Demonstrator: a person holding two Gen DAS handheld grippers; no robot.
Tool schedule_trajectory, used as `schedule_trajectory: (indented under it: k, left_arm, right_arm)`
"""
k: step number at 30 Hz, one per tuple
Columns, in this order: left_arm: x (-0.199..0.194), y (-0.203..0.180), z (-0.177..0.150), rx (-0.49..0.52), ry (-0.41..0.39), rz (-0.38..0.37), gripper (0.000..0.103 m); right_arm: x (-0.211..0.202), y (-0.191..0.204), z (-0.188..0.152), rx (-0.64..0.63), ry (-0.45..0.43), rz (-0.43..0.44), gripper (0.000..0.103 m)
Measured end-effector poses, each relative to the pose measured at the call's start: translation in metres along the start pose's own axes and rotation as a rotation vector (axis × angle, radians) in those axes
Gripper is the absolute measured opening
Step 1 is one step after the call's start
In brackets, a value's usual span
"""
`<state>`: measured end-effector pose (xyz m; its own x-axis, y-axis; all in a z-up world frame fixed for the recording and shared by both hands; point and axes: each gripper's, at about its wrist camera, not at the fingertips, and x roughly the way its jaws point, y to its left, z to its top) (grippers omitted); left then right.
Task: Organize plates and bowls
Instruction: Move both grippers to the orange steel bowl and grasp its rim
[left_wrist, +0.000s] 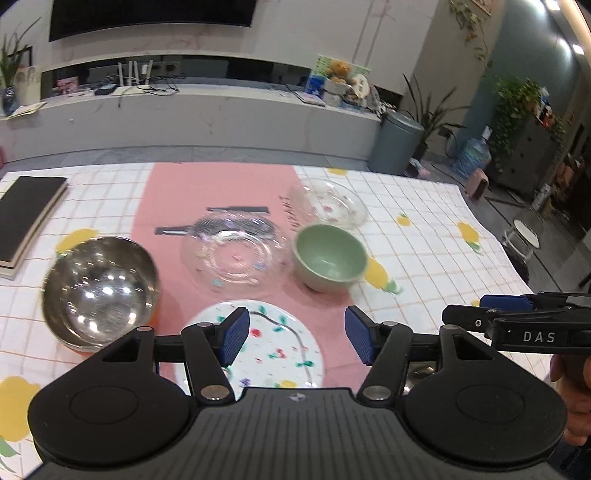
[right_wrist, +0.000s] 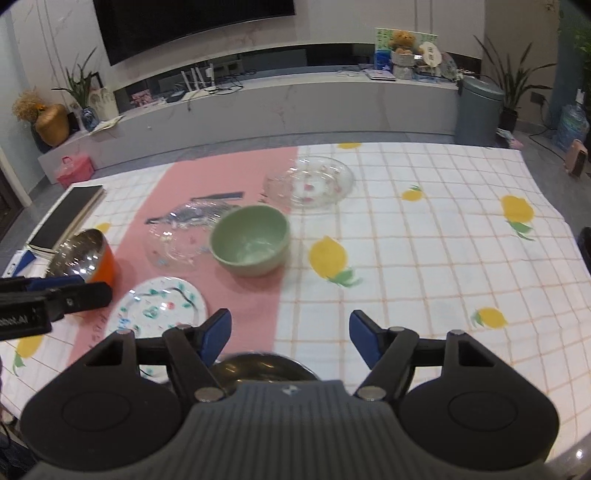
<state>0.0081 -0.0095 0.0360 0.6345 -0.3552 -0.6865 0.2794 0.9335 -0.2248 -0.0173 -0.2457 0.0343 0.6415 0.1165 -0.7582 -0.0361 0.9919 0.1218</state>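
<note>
Dishes sit scattered on table, both grippers' jaws apart w/ nothing held, left gripper (left_wrist: 295, 339) over patterned plate (left_wrist: 266, 343); risk: glass plate (left_wrist: 232, 254) slips if pinched off-centre.

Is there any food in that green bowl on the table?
No, the green bowl stands upright on the pink strip of the tablecloth, and its inside shows only bare glaze.

green bowl (left_wrist: 328, 256); floral white plate (left_wrist: 275, 343)
</note>
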Motion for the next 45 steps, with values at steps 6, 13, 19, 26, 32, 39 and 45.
schedule_trajectory:
  k: [6, 13, 19, 26, 32, 39, 45]
  left_arm:
    - [-0.005, 0.038, 0.016, -0.06, 0.005, 0.043, 0.07]
    - [-0.013, 0.089, 0.022, -0.073, -0.058, 0.189, 0.07]
    - [-0.019, 0.134, 0.017, -0.106, -0.067, 0.236, 0.07]
    - [-0.006, 0.183, 0.022, -0.248, 0.058, 0.293, 0.064]
    - [0.01, 0.192, 0.025, -0.235, 0.135, 0.252, 0.064]
    - [0.029, 0.203, 0.022, -0.241, 0.202, 0.251, 0.064]
    - [0.037, 0.202, 0.019, -0.247, 0.233, 0.237, 0.064]
  right_arm:
    - [0.011, 0.047, 0.028, -0.055, -0.009, 0.047, 0.07]
    - [0.031, 0.11, 0.054, -0.117, -0.004, 0.119, 0.073]
    - [0.063, 0.147, 0.07, -0.114, 0.042, 0.168, 0.075]
    - [0.107, 0.178, 0.077, -0.092, 0.143, 0.205, 0.073]
    - [0.143, 0.196, 0.082, -0.112, 0.2, 0.175, 0.073]
    - [0.171, 0.21, 0.08, -0.118, 0.248, 0.169, 0.067]
    - [0.186, 0.216, 0.07, -0.092, 0.297, 0.19, 0.066]
